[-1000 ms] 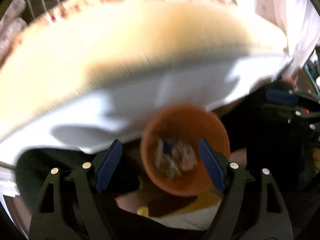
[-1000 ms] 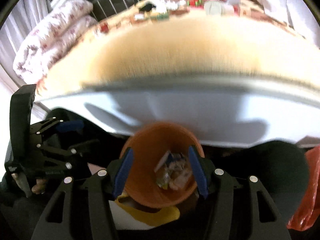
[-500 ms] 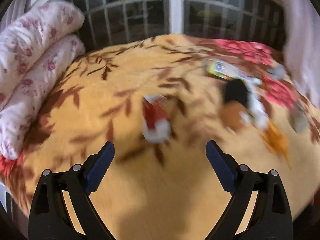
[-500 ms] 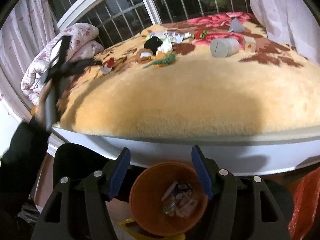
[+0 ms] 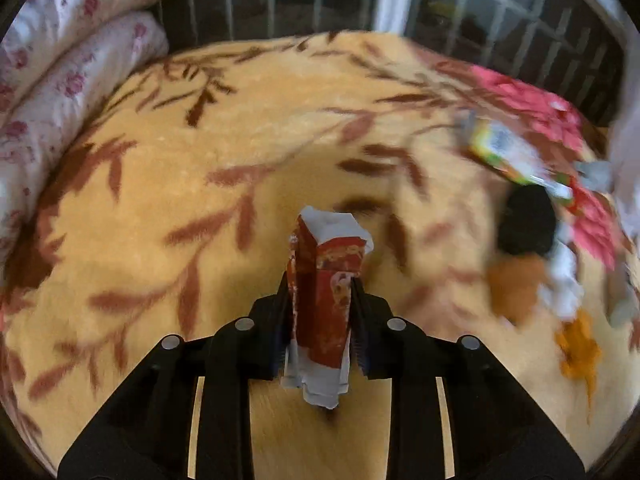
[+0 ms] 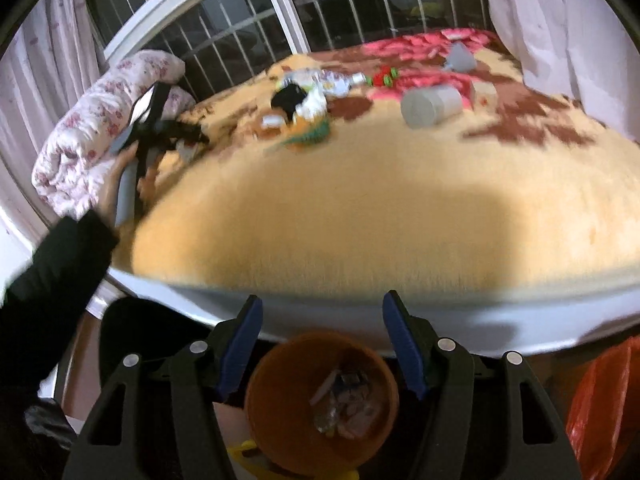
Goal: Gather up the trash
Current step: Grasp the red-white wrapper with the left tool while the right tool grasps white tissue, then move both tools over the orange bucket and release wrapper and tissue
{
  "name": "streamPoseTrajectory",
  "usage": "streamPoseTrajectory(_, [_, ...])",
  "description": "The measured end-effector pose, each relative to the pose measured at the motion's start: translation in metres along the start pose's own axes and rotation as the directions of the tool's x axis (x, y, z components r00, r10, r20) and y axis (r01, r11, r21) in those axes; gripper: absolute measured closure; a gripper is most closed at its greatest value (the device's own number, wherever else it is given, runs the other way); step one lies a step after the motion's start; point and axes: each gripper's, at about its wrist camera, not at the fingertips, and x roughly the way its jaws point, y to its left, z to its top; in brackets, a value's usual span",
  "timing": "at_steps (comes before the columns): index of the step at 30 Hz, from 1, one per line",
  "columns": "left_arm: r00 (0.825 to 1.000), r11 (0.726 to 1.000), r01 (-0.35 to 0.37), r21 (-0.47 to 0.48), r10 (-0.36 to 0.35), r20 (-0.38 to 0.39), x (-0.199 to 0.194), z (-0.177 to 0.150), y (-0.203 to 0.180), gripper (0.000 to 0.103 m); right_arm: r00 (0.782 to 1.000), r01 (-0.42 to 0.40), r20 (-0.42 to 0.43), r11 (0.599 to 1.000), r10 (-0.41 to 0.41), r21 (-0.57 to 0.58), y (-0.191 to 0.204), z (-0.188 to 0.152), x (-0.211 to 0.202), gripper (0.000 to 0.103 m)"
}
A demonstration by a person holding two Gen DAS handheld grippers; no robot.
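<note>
My left gripper [image 5: 320, 300] is shut on a red and white snack wrapper [image 5: 326, 280], held upright just above the yellow blanket [image 5: 200, 184]. In the right wrist view the left gripper [image 6: 160, 128] sits at the bed's left side by the folded quilt. My right gripper [image 6: 322, 344] is open and empty, hovering over an orange bin [image 6: 320, 400] with several wrappers inside, on the floor by the bed's edge. More trash lies on the bed: a green-yellow packet [image 5: 508, 152], a black item [image 5: 526, 220], white crumpled paper [image 5: 564, 280], an orange piece [image 5: 576, 348].
A floral quilt roll [image 5: 60, 72] lies at the bed's left. A grey cup [image 6: 432, 104], a small box [image 6: 484, 94], a plastic bottle [image 6: 332, 78] and a grey cone [image 6: 460, 58] lie on the far bed. A red plastic bag [image 6: 600, 408] hangs at right. Barred windows stand behind.
My left gripper moved from the bin up over the bed, reached the red wrapper and closed on it. My right gripper opened slightly and rose a little above the bin.
</note>
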Motion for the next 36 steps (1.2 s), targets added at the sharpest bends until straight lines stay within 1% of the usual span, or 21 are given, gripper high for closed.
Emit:
streamPoseTrajectory(2, [0.999,0.999,0.015,0.04,-0.017,0.045,-0.03,-0.023,-0.014,0.077,1.0,-0.026,0.017,1.0,0.026,-0.014,0.001,0.026,0.004,0.041])
streamPoseTrajectory(3, [0.998,0.998,0.033,0.054,-0.037,0.057,-0.041,-0.033,-0.02,0.077,0.999,-0.041,0.024,0.999,0.041,-0.019,0.001,0.046,0.009,0.041])
streamPoseTrajectory(4, [0.995,0.996,0.056,0.066,-0.061,0.077,-0.059,-0.051,-0.029,0.077,0.998,-0.052,0.029,0.998,0.052,-0.02,0.001,0.062,0.015,0.041])
streamPoseTrajectory(6, [0.989,0.992,0.104,0.073,-0.111,0.096,-0.081,-0.076,-0.04,0.077,0.995,-0.097,0.017,0.995,0.097,-0.011,0.001,0.109,0.038,0.041])
streamPoseTrajectory(8, [0.98,0.987,0.147,0.069,-0.155,0.122,-0.103,-0.105,-0.051,0.077,0.992,-0.129,-0.017,0.992,0.129,0.004,0.002,0.141,0.062,0.041])
streamPoseTrajectory(9, [0.975,0.983,0.17,0.073,-0.179,0.131,-0.111,-0.117,-0.056,0.077,0.99,-0.136,-0.045,0.99,0.137,0.023,0.002,0.167,0.085,0.041])
streamPoseTrajectory(10, [0.971,0.98,0.187,0.072,-0.196,0.14,-0.118,-0.128,-0.059,0.077,0.988,-0.14,-0.064,0.99,0.141,0.031,0.003,0.179,0.096,0.041])
streamPoseTrajectory(12, [0.968,0.978,0.193,0.079,-0.203,0.149,-0.124,-0.139,-0.065,0.077,0.985,-0.118,-0.123,0.992,0.122,0.039,0.005,0.211,0.135,0.041])
streamPoseTrajectory(15, [0.966,0.974,0.203,0.099,-0.216,0.14,-0.129,-0.154,-0.067,0.077,0.976,-0.074,-0.205,0.997,0.078,0.03,0.007,0.237,0.177,0.043])
streamPoseTrajectory(17, [0.965,0.97,0.211,0.118,-0.226,0.133,-0.129,-0.162,-0.069,0.077,0.968,-0.056,-0.244,0.998,0.063,0.036,0.004,0.244,0.197,0.043])
streamPoseTrajectory(19, [0.964,0.967,0.226,0.115,-0.239,0.119,-0.126,-0.169,-0.068,0.077,0.951,-0.055,-0.302,0.997,0.069,0.053,0.003,0.249,0.221,0.044])
streamPoseTrajectory(21, [0.96,0.962,0.252,0.107,-0.262,0.097,-0.123,-0.173,-0.067,0.077,0.936,-0.055,-0.344,0.996,0.078,0.076,0.002,0.249,0.237,0.055])
streamPoseTrajectory(22, [0.961,0.962,0.253,0.105,-0.262,0.09,-0.121,-0.175,-0.068,0.077,0.928,-0.052,-0.365,0.996,0.077,0.079,0.002,0.248,0.244,0.069])
streamPoseTrajectory(23, [0.961,0.962,0.25,0.109,-0.26,0.089,-0.121,-0.177,-0.069,0.077,0.925,-0.03,-0.376,0.998,0.052,0.064,0.004,0.246,0.25,0.07])
streamPoseTrajectory(26, [0.964,0.962,0.241,0.128,-0.252,0.085,-0.124,-0.183,-0.071,0.077,0.943,-0.007,-0.334,1.0,0.017,0.03,0.012,0.245,0.239,0.072])
streamPoseTrajectory(29, [0.963,0.96,0.244,0.139,-0.257,0.085,-0.131,-0.188,-0.072,0.077,0.98,-0.037,-0.193,0.999,0.038,0.011,0.016,0.255,0.192,0.072])
streamPoseTrajectory(30, [0.962,0.959,0.246,0.142,-0.259,0.084,-0.133,-0.189,-0.073,0.077,0.991,-0.053,-0.12,0.998,0.055,0.02,0.015,0.259,0.166,0.072])
streamPoseTrajectory(32, [0.96,0.956,0.256,0.141,-0.269,0.083,-0.138,-0.188,-0.074,0.077,0.995,-0.094,-0.022,0.995,0.095,0.036,0.012,0.264,0.125,0.072])
streamPoseTrajectory(33, [0.957,0.954,0.264,0.145,-0.278,0.086,-0.142,-0.188,-0.075,0.077,0.992,-0.127,0.03,0.991,0.126,0.04,0.012,0.262,0.097,0.072])
streamPoseTrajectory(35, [0.951,0.948,0.279,0.152,-0.294,0.094,-0.15,-0.186,-0.078,0.077,0.983,-0.161,0.098,0.987,0.158,0.026,0.014,0.25,0.052,0.071])
streamPoseTrajectory(36, [0.947,0.944,0.29,0.157,-0.307,0.097,-0.154,-0.186,-0.079,0.077,0.98,-0.167,0.111,0.986,0.165,0.01,0.018,0.243,0.038,0.071])
